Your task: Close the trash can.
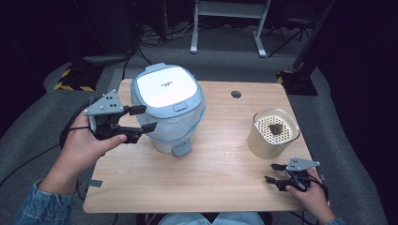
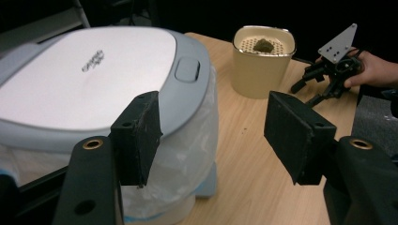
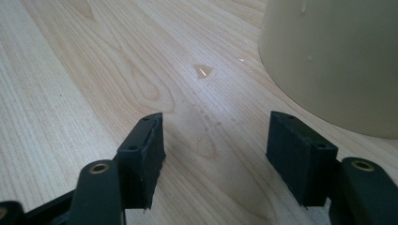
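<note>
- Hovering just left of a lidded bin (image 1: 167, 108), the left tool (image 1: 143, 118) points at its side from the table's left edge; its jaws stand wide apart with nothing between them, and in the high view the far jaw tip sits at the bin's wall, though contact cannot be told.
- The bin, white with a pale blue lid (image 2: 89, 75) and a clear plastic liner (image 2: 187, 154) hanging under the rim, stands upright on the left half of the wooden table (image 1: 211, 173), its lid shut and a push button (image 2: 187, 70) at the lid's front edge.
- A cream container (image 1: 273, 133) stands upright on the right half of the table, well apart from the bin; a dark lump (image 1: 275, 128) lies on its perforated top.
- The right tool (image 1: 273, 172) rests low at the table's near right corner, just in front of the cream container, jaws spread and empty.
- In the right gripper view a small wet patch (image 3: 202, 70) glistens on the wood beside the container's base.
</note>
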The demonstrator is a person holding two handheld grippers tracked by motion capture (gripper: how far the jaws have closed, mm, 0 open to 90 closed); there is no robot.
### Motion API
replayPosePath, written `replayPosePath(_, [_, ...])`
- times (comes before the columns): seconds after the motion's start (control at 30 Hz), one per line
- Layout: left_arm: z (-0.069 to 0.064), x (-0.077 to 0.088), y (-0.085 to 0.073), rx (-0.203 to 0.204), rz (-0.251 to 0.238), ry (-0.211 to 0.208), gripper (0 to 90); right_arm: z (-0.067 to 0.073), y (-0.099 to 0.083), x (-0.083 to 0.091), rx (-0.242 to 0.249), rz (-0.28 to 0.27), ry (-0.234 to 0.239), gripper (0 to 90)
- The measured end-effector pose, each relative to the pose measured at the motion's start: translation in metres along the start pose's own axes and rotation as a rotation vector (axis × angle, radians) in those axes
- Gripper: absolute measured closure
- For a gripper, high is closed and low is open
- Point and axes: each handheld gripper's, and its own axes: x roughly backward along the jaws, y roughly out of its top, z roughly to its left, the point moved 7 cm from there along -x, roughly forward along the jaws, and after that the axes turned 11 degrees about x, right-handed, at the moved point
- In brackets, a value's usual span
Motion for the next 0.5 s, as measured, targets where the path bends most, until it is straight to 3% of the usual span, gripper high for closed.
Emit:
replayPosePath(0.03, [0.001, 0.0, -0.011, 0.011, 0.015, 0.005, 37.1, 0.0, 0.0, -0.001, 0.0, 0.001, -0.001, 36.3])
replayPosePath(0.37, [0.006, 0.007, -0.053, 0.06, -0.004, 0.037, 36.9, -0.001, 0.001, -0.001, -0.001, 0.0, -0.001, 35.9])
replayPosePath(0.4, [0.007, 0.006, -0.066, 0.079, -0.011, 0.046, 36.9, -0.001, 0.001, -0.001, 0.0, 0.0, 0.0, 35.8])
replayPosePath(0.43, [0.007, 0.006, -0.066, 0.079, -0.011, 0.046, 36.8, -0.001, 0.001, -0.001, 0.001, 0.0, 0.0, 35.7])
replayPosePath(0.5, [0.008, 0.002, -0.084, 0.101, -0.017, 0.049, 36.5, -0.001, 0.001, -0.001, 0.001, 0.0, 0.001, 35.6])
